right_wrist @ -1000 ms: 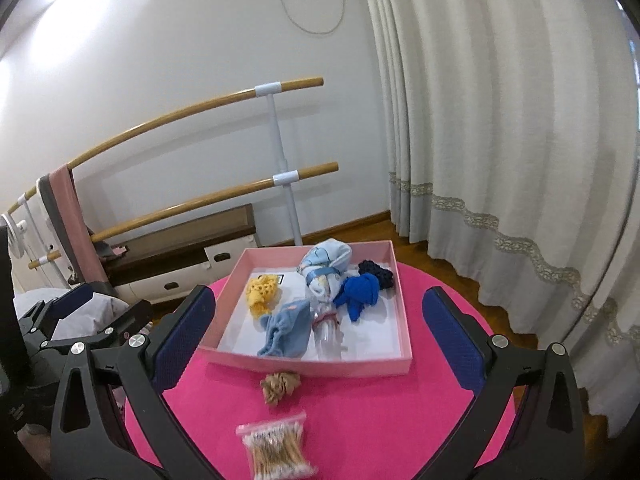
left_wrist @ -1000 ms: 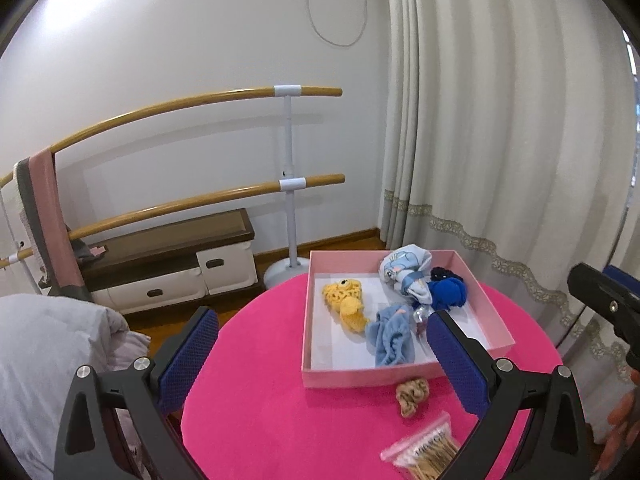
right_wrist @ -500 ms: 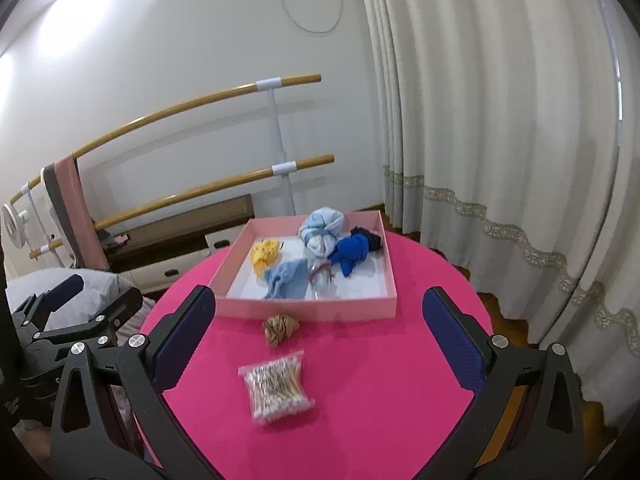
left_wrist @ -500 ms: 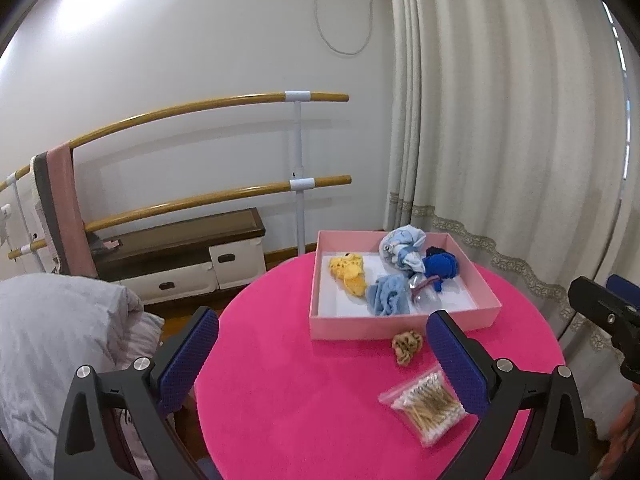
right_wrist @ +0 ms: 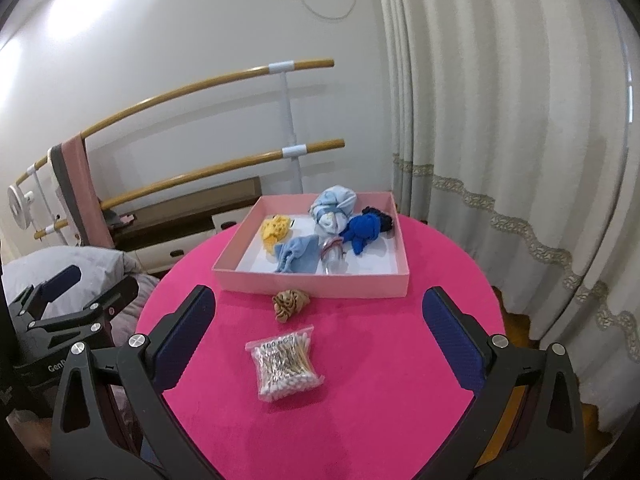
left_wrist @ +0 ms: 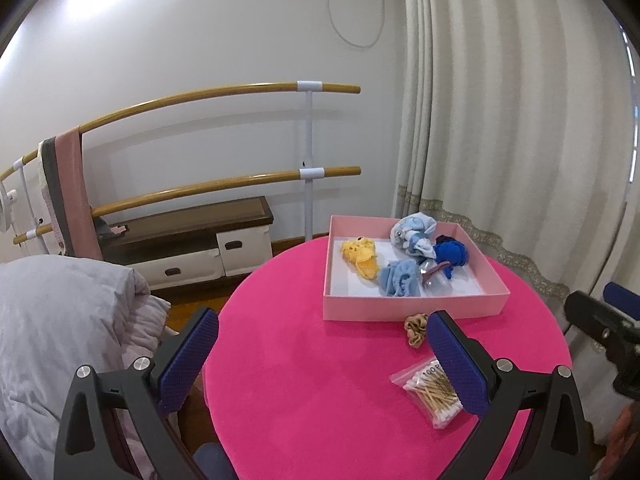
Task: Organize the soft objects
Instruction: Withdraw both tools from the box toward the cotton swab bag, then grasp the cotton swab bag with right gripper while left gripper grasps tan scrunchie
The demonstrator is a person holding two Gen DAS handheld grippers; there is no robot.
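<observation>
Just outside the near wall of the pink box (right_wrist: 316, 286), the tan scrunchie (right_wrist: 290, 304) lies on the pink worktop (right_wrist: 360, 380), with the bag of cotton swabs (right_wrist: 288, 362) a little nearer the cameras; inside the box sit the yellow cloth (right_wrist: 274, 230), the light blue cloth (right_wrist: 298, 258), the pale blue bundle (right_wrist: 334, 210), the dark blue cloth (right_wrist: 364, 232) and a clear plastic piece (right_wrist: 332, 258). Both cameras have pulled back and risen over the last second: a second ago the box filled the middle of each view and the swab bag was cut off at the bottom edge, whereas now the whole round worktop shows and the box looks small and far. Nothing on the worktop has shifted in that time. I read this as a retreat after a placement, leaving the scrunchie as the likely next soft thing to go in. The left gripper (left_wrist: 322, 360) and the right gripper (right_wrist: 320, 340) both stand wide apart and hold nothing, well short of the scrunchie. Beyond the worktop are the wooden barre (left_wrist: 224, 94) and the curtain (left_wrist: 500, 140).
</observation>
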